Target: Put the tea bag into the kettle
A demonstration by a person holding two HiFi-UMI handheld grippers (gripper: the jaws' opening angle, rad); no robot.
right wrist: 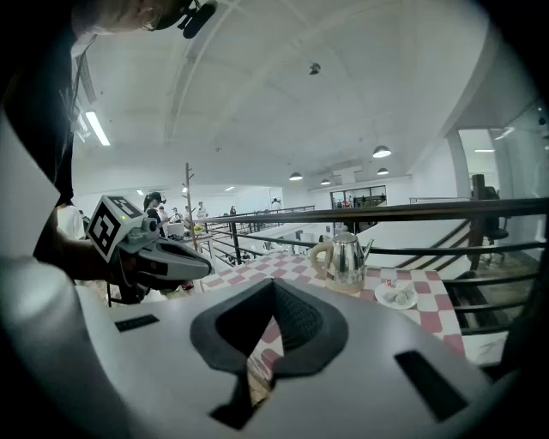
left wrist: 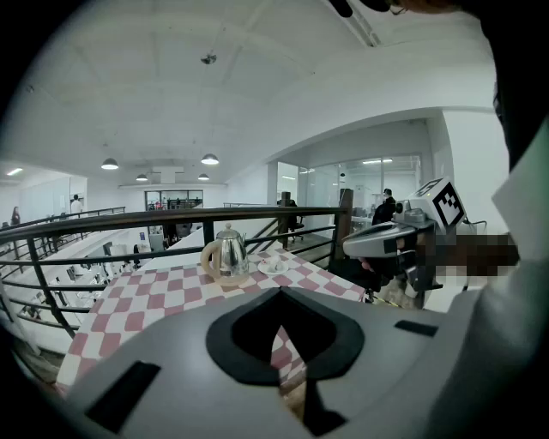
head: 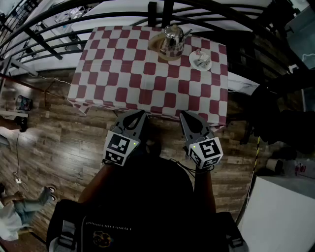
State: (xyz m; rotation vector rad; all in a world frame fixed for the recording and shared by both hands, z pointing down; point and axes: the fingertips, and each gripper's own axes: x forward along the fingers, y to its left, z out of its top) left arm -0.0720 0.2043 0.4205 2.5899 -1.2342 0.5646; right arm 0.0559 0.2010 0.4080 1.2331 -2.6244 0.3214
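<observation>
- Tea bag (head: 201, 60): small pale sachet, flat and light; lies in a white saucer (head: 192, 58) near the table's far right corner; its long axis is too small to make out.
- Kettle (head: 172, 38): polished metal, rounded body, short spout, pale loop handle, knobbed lid seated; stands on a round tan mat (head: 155, 47) at the far edge, just left of the saucer and apart from it.
- Table (head: 123, 78): draped in a soft red-and-white chequered cloth that hangs over the edges.
- Right gripper (head: 184, 115): jaws pressed together, nothing between them; held short of the near edge, over the floor; the tea bag lies straight ahead and slightly rightward, across the table's whole depth; judged the nearer gripper for the pick.
- Left gripper (head: 141, 114): jaws likewise closed and empty; beside the right one, short of the near edge; kettle ahead and to its right.
- Floor (head: 74, 142): wood planks; dark metal railing (head: 152, 15) behind the far edge.
</observation>
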